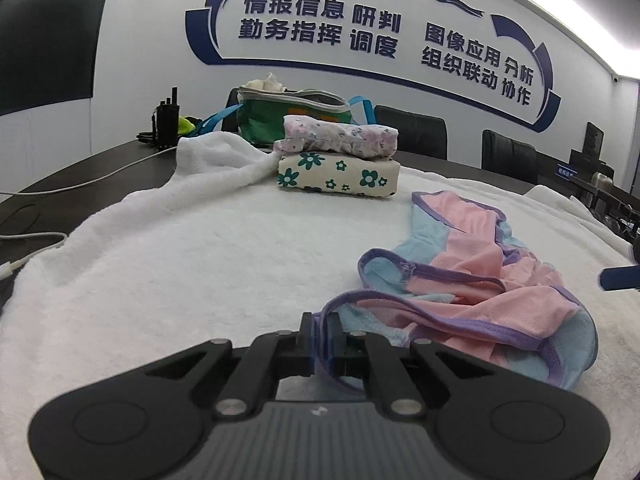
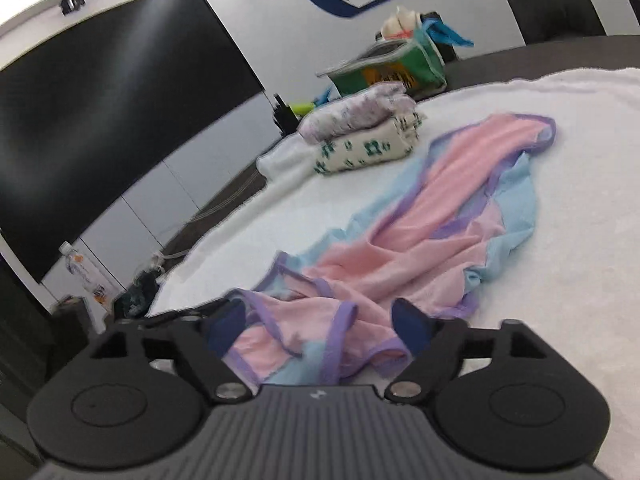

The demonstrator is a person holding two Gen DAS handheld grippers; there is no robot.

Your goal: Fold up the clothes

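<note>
A pink and light-blue garment with purple trim [image 1: 472,280] lies crumpled on a white towel [image 1: 200,264]. My left gripper [image 1: 322,336] is shut on the garment's purple hem at its near left corner. In the right wrist view the same garment [image 2: 440,208] stretches away from my right gripper [image 2: 320,324]. The right gripper is open, its blue pads [image 2: 412,324] on either side of the garment's near end. A blue fingertip of the right gripper [image 1: 620,278] shows at the right edge of the left wrist view.
Two folded garments are stacked at the back of the towel [image 1: 338,156] [image 2: 368,128]. Behind them stand a green bag [image 1: 288,114], a black radio [image 1: 166,122] and white cables [image 1: 80,184] on the dark table. Black chairs [image 1: 412,128] line the far side.
</note>
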